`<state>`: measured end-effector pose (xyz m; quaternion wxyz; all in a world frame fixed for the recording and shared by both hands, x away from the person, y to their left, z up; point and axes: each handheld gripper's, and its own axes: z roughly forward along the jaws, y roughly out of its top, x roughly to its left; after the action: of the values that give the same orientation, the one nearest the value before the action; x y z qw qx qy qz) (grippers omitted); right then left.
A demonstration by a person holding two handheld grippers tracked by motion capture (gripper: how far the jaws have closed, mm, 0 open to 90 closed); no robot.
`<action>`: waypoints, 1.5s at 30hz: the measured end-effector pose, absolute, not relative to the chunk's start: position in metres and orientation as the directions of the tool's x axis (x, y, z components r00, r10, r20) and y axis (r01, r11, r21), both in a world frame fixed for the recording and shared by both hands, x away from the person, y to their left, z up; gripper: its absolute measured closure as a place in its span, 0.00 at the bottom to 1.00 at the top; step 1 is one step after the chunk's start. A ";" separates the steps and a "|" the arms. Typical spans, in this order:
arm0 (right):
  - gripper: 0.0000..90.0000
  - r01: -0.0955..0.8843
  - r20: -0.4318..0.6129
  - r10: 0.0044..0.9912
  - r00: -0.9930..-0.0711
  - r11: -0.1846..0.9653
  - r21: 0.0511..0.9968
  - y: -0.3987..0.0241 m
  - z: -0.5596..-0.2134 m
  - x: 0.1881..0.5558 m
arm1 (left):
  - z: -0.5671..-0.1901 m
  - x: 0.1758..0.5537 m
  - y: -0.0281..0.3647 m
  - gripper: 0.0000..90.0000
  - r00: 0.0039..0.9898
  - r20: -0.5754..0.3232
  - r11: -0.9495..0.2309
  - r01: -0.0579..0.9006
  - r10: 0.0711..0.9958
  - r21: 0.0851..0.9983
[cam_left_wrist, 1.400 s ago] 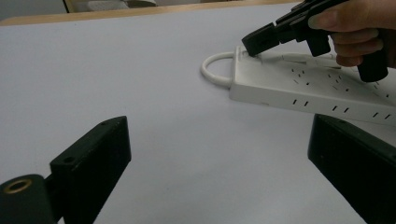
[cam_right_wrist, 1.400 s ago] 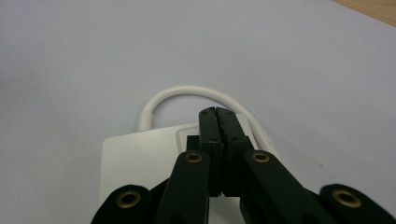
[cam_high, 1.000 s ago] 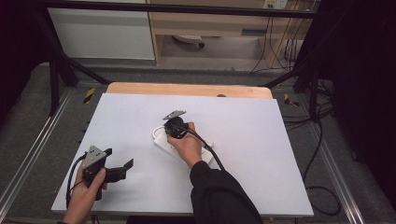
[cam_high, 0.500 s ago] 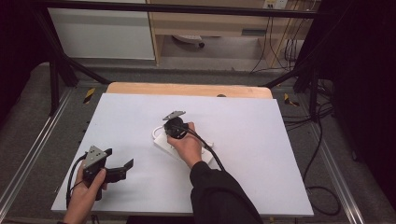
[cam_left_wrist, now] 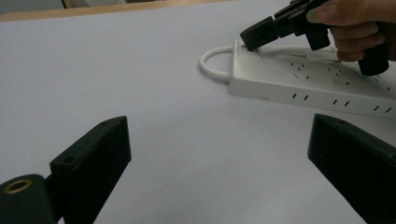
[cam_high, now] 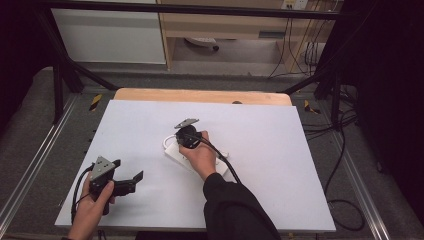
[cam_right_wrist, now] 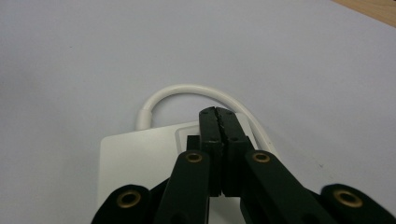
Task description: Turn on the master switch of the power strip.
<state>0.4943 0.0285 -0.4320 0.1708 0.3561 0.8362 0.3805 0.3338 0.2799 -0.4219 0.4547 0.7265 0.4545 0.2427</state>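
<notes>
A white power strip (cam_high: 173, 150) lies mid-table, its white cord (cam_right_wrist: 187, 90) looping out of the far end. My right gripper (cam_high: 179, 140) is shut with nothing visible between its jaws. Its tips (cam_right_wrist: 218, 113) rest on the cord end of the strip (cam_right_wrist: 140, 154), by a raised panel there. From the left gripper view, the right gripper (cam_left_wrist: 254, 38) slants down onto the strip (cam_left_wrist: 308, 86). My left gripper (cam_high: 133, 180) is held low over the front left of the table, open (cam_left_wrist: 219, 122) and empty, pointing toward the strip.
The white table top (cam_high: 280, 150) has a wooden strip (cam_high: 200, 95) along its far edge. Metal rails (cam_high: 30, 165) flank the table, and cables (cam_high: 340, 150) lie on the floor to the right. A black cable (cam_high: 225, 162) trails from the right gripper along the forearm.
</notes>
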 end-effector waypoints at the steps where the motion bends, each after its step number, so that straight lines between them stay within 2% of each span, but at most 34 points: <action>1: 1.00 0.465 -0.015 0.725 -0.689 0.457 0.758 0.029 -0.432 0.494 | -0.422 0.334 0.280 0.07 0.469 -0.060 -0.174 0.441 0.881 0.881; 27: 1.00 0.463 0.010 0.739 -0.673 0.411 0.786 0.028 -0.431 0.491 | -0.423 0.334 0.278 0.07 0.486 -0.051 -0.194 0.441 0.873 0.876; 45: 1.00 0.437 0.025 0.747 -0.664 0.361 0.824 0.011 -0.410 0.487 | -0.423 0.334 0.279 0.07 0.482 -0.054 -0.190 0.442 0.874 0.877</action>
<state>0.4871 0.0110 -0.4097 0.1808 0.3679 0.8048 0.4293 0.3341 0.2787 -0.4228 0.4513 0.7331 0.4489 0.2394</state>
